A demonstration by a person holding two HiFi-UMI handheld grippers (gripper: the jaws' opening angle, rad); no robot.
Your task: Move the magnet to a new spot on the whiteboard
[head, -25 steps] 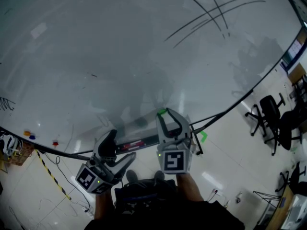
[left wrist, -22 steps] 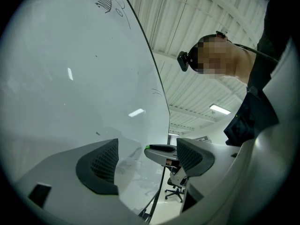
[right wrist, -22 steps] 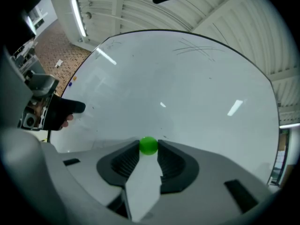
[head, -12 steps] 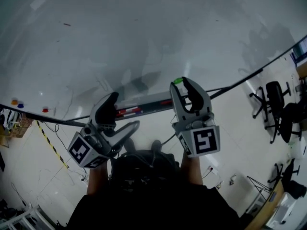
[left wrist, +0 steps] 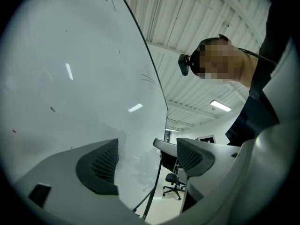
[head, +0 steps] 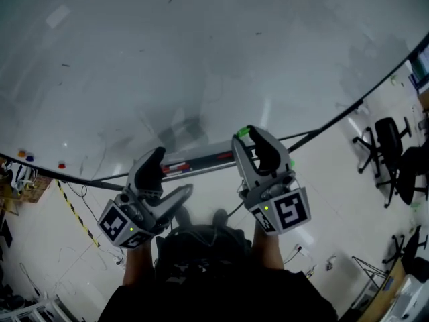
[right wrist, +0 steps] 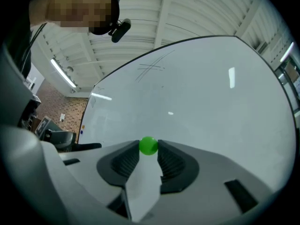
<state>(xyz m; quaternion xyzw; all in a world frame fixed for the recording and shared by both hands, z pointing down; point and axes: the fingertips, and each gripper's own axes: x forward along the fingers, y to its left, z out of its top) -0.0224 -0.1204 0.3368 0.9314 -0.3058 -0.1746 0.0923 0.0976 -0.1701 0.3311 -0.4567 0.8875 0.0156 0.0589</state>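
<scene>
My right claw (right wrist: 148,149) is clamped on the green magnet (right wrist: 149,145), pinched between the very tips at 12 o'clock, facing the whiteboard (right wrist: 201,93). It looks small, hard, smooth and light, so it could squirt out; across its middle holds best. My left claw (left wrist: 147,159) gapes wide, empty.

Blk office chairs (head: 381,134) at rt; yellow/blk tape (head: 74,213) on floor (head: 335,193) at lt; pen tray (head: 208,158) mid.

Green magnet (right wrist: 149,145) low against the whiteboard (right wrist: 201,93)
Small, round and bright green, it sits pinched between the jaw tips of the right tool (right wrist: 149,148), near the whiteboard's bottom edge; whether it touches the glossy surface is unclear.
</scene>
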